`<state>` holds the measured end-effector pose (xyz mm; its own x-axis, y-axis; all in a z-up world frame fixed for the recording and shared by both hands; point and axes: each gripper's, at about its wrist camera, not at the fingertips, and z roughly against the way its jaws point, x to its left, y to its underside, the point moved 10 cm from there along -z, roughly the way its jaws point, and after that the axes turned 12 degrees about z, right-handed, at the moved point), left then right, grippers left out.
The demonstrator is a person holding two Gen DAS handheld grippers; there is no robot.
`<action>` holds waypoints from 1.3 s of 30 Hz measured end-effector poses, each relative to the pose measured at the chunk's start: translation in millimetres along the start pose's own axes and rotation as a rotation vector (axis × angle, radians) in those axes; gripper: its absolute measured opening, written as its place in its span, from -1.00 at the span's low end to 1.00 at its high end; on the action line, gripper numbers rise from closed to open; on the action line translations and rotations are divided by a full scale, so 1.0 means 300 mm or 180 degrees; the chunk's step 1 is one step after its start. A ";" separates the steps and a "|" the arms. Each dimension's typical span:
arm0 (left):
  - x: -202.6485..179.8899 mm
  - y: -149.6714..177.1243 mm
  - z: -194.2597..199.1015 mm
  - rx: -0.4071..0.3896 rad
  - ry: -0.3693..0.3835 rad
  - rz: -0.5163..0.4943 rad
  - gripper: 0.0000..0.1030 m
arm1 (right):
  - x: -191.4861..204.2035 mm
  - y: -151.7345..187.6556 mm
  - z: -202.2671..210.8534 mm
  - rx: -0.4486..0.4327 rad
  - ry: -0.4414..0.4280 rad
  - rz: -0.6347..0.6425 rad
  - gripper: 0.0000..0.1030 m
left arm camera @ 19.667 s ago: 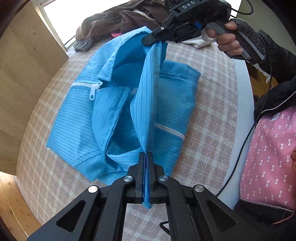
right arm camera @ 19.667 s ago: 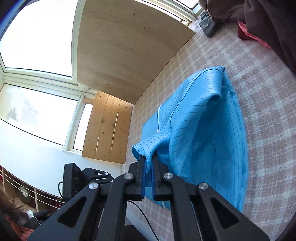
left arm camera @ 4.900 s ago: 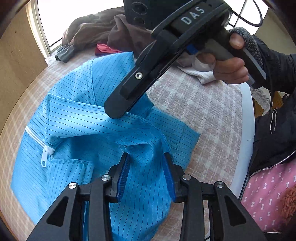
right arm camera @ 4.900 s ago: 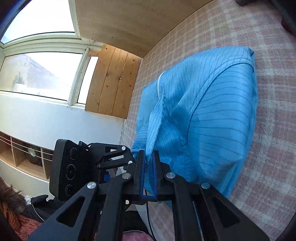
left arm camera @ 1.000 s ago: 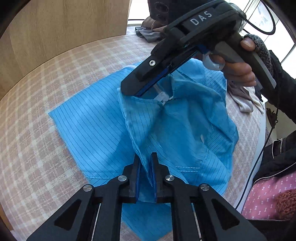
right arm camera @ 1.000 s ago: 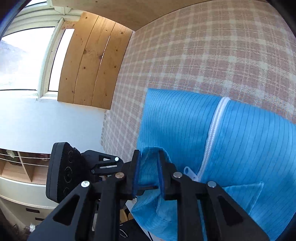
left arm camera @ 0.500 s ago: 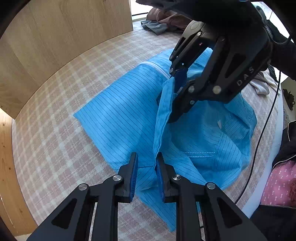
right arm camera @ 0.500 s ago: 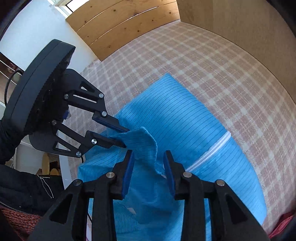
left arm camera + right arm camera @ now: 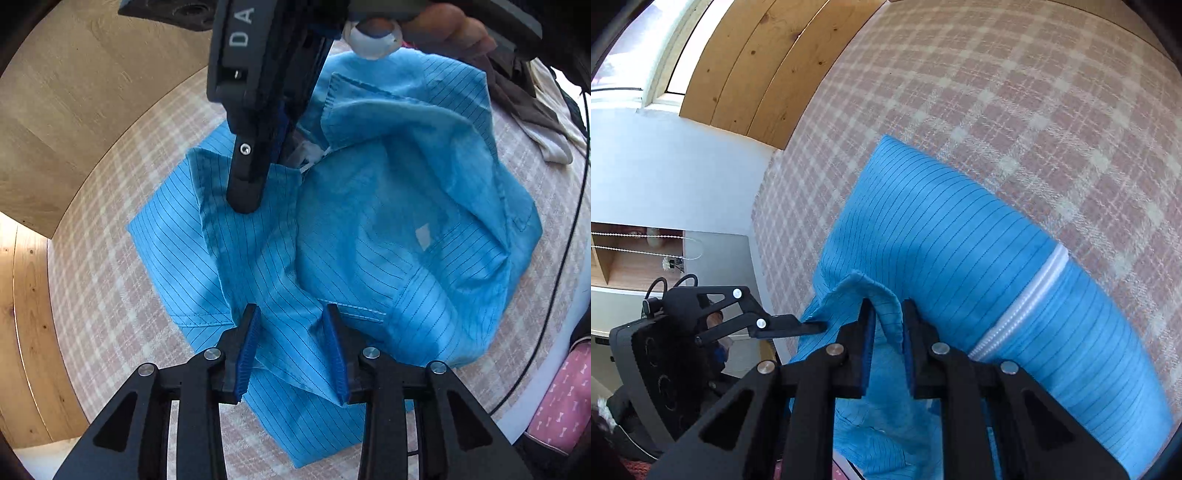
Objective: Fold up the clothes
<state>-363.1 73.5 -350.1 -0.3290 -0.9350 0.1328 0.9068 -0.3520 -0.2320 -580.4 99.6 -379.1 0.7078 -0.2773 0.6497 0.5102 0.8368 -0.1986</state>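
A blue pinstriped zip jacket (image 9: 388, 229) lies partly folded and rumpled on the checked pink cloth (image 9: 110, 295). My left gripper (image 9: 291, 354) is open, its jaws wide apart, with a loose fold of the jacket lying between them. My right gripper (image 9: 245, 195) hangs over the jacket's far left part. In the right wrist view the right gripper (image 9: 888, 328) is open a little, with a raised fold of the jacket (image 9: 942, 229) standing between its pads. The white zip (image 9: 1027, 295) runs to its right. The left gripper (image 9: 812, 326) shows at the jacket's left edge.
A pile of brown and white clothes (image 9: 543, 122) lies at the far right of the table. A wooden panel (image 9: 74, 92) borders the table on the left. A black cable (image 9: 561, 258) runs along the white table edge at the right.
Both grippers have opened and let go of the jacket's edge, which they held a second ago. The lifted fold now rests on the jacket. The right gripper has come closer.
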 end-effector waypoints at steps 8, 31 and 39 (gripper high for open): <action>-0.038 0.056 0.120 -0.0149 0.0272 0.0043 -0.97 | 0.022 0.008 0.007 0.0047 0.0565 0.0461 -0.74; 0.029 0.085 0.282 -0.0646 0.0506 0.0167 -0.56 | 0.096 0.115 0.194 -0.0290 0.1087 0.0738 -0.45; -0.154 0.193 0.295 -0.0276 0.0340 -0.1404 -0.47 | 0.196 0.450 0.204 -0.0171 0.1485 0.1453 -0.45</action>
<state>-272.1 100.3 -284.4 -0.7079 -0.6927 0.1379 0.6501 -0.7154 -0.2561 -499.8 225.3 -322.9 0.9905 -0.0857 0.1072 0.1235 0.8975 -0.4234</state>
